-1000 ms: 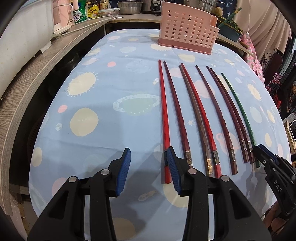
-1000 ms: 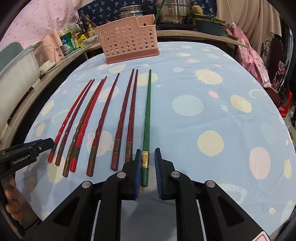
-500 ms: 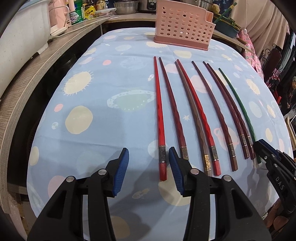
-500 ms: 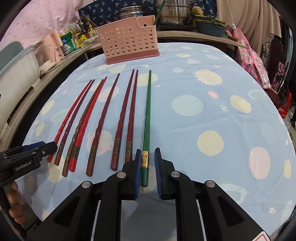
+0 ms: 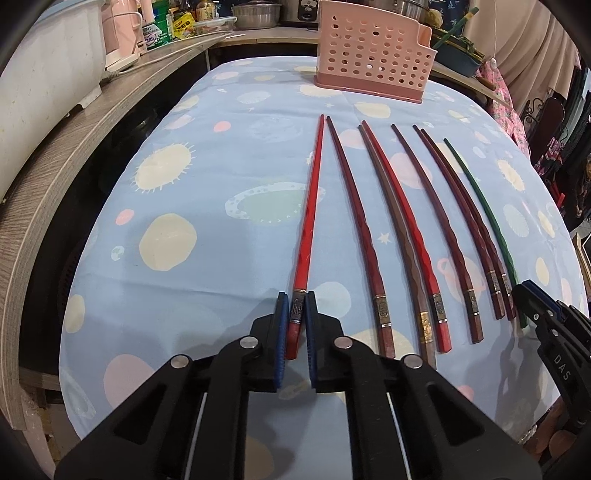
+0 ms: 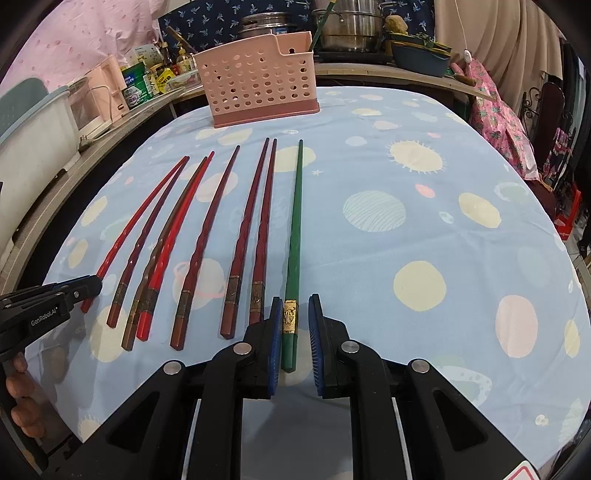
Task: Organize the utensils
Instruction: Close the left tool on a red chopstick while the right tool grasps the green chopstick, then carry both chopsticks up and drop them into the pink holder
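Note:
Several long chopsticks lie side by side on a blue patterned tablecloth (image 5: 207, 229). My left gripper (image 5: 296, 301) is shut on the handle end of the bright red chopstick (image 5: 309, 206), the leftmost one. My right gripper (image 6: 293, 308) straddles the handle end of the green chopstick (image 6: 294, 236), the rightmost one, with a gap on each side of it. A pink perforated utensil basket (image 5: 373, 51) stands at the far end of the table; it also shows in the right wrist view (image 6: 258, 90).
Dark red and brown chopsticks (image 5: 402, 236) lie between the two held ones. A wooden counter (image 5: 74, 140) with bottles and a white appliance runs along the left. Pots (image 6: 343, 31) stand behind the basket. The table's near edge is just below the grippers.
My left gripper shifted left over the bright red chopstick and closed on its handle end. My right gripper opened a little around the green chopstick.

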Demonstrator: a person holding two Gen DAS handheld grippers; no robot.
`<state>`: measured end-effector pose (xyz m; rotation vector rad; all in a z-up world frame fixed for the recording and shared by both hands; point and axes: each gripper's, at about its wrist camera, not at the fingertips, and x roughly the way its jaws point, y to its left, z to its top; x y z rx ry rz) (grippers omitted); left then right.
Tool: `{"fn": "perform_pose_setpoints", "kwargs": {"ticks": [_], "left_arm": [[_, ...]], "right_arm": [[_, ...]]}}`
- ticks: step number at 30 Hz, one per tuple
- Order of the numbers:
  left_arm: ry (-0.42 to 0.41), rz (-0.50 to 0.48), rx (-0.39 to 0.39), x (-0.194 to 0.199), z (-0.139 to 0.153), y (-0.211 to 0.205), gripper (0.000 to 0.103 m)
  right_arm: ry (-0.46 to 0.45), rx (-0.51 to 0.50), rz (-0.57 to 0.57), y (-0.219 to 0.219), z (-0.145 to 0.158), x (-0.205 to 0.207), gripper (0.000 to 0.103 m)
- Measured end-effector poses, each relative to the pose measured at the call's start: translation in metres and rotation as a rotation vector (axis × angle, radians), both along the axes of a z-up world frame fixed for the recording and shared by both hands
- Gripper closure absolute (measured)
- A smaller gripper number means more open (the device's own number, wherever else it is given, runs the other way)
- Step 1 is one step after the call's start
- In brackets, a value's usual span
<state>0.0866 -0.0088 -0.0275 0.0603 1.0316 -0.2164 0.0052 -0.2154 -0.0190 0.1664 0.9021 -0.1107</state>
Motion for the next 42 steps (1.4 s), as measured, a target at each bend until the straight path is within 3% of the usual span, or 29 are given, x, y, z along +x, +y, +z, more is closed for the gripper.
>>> {"fn": "perform_pose_setpoints", "kwargs": {"ticks": [4, 21, 30, 42], "left_arm": [[0.006, 0.001, -0.007, 0.0, 0.0, 0.001, 0.095], [-0.032, 0.019, -0.062, -0.002, 0.034, 0.013, 0.095], [-0.109, 0.023, -0.14, 0.003, 0.084, 0.019, 0.096], [-0.241, 0.036, -0.169, 0.033, 0.154, 0.02, 0.096]], "right_arm": [[0.004, 0.006, -0.008, -0.002, 0.0, 0.0, 0.096], [-0.05, 0.035, -0.024, -0.013, 0.026, -0.006, 0.096], [-0.169, 0.036, -0.038, -0.025, 0.078, -0.006, 0.096], [-0.339, 0.049, -0.07, -0.051, 0.152, 0.016, 0.096]]}}
